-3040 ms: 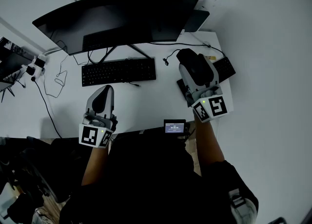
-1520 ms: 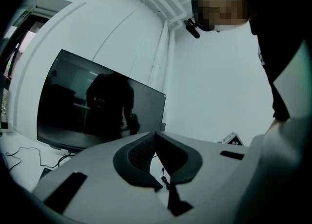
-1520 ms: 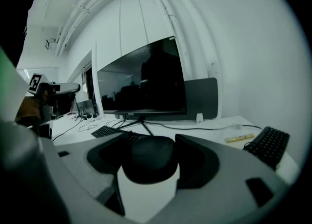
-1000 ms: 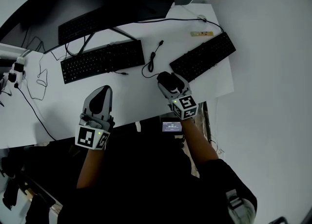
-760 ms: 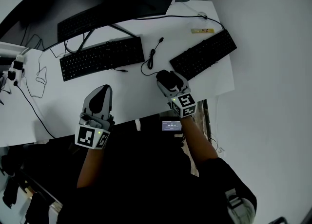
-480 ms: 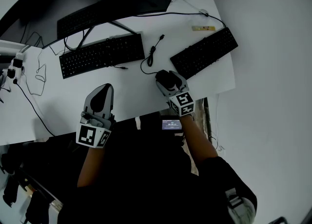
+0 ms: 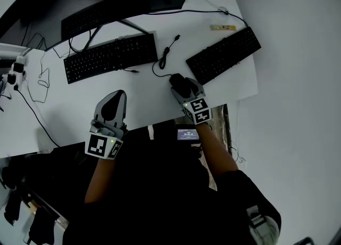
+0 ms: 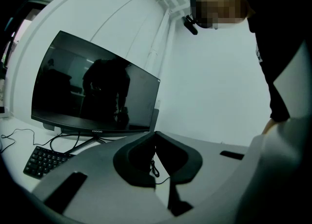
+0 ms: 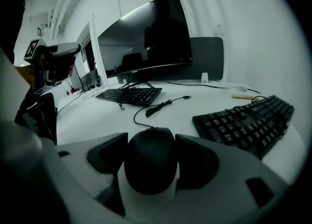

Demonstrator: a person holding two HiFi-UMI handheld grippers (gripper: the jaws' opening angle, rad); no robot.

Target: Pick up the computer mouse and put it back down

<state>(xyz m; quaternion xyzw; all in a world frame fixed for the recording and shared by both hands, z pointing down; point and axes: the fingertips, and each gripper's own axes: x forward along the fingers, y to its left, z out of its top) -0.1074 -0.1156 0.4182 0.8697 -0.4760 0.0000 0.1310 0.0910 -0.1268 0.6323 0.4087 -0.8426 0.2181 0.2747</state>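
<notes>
Down at the near edge of the white desk [image 7: 64, 111], the left gripper [image 7: 117, 96] hangs with its jaws pressed together, nothing between them. Just to its right, the right gripper [image 7: 180, 87] has its jaws pinching the black mouse [image 9: 150, 164], one jaw on each flank. The mouse is close to the desk's front edge; whether it touches the surface, I cannot tell. Its cable [image 9: 146, 111] snakes away across the desk. Beyond it, one black keyboard [image 7: 224, 55] lies angled on the right and another keyboard [image 7: 110, 56] lies to the left. Farthest back stands the dark monitor [image 9: 146, 38].
</notes>
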